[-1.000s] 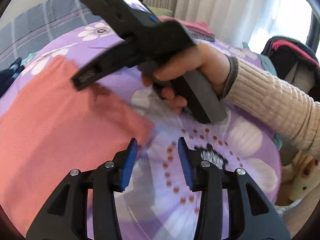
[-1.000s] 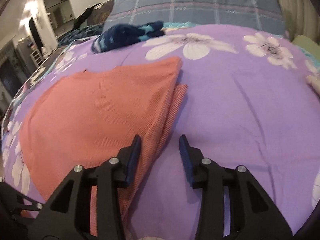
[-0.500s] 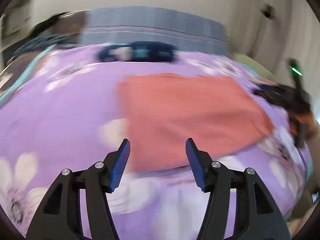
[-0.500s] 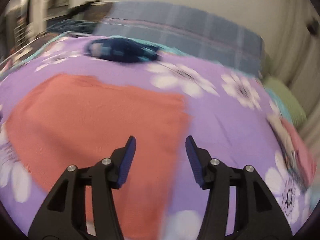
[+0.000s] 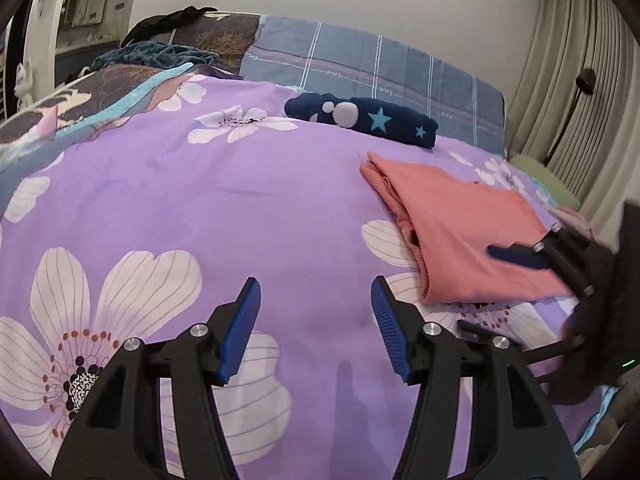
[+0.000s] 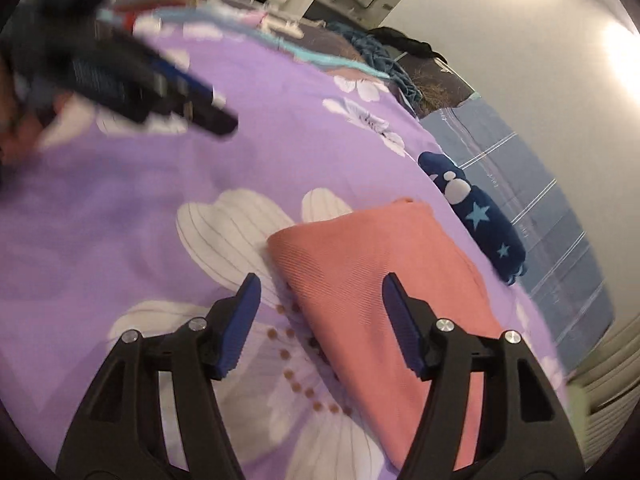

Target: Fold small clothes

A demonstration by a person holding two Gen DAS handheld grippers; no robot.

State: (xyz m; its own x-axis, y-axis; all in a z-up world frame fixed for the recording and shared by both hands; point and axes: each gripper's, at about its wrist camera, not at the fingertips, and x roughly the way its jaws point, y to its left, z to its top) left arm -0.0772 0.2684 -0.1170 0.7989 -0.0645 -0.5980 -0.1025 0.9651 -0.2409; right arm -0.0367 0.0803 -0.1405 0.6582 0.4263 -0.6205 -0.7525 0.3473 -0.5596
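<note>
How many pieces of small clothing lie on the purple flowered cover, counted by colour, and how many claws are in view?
Salmon-pink folded garment: 1
Dark blue garment with stars: 1
Claws, left claw and right claw, both open and empty: 2
Total: 4

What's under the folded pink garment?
The pink garment lies on the purple floral bedspread; a white flower print shows at its edges. Whatever is beneath the folded layers is covered and cannot be seen.
</note>
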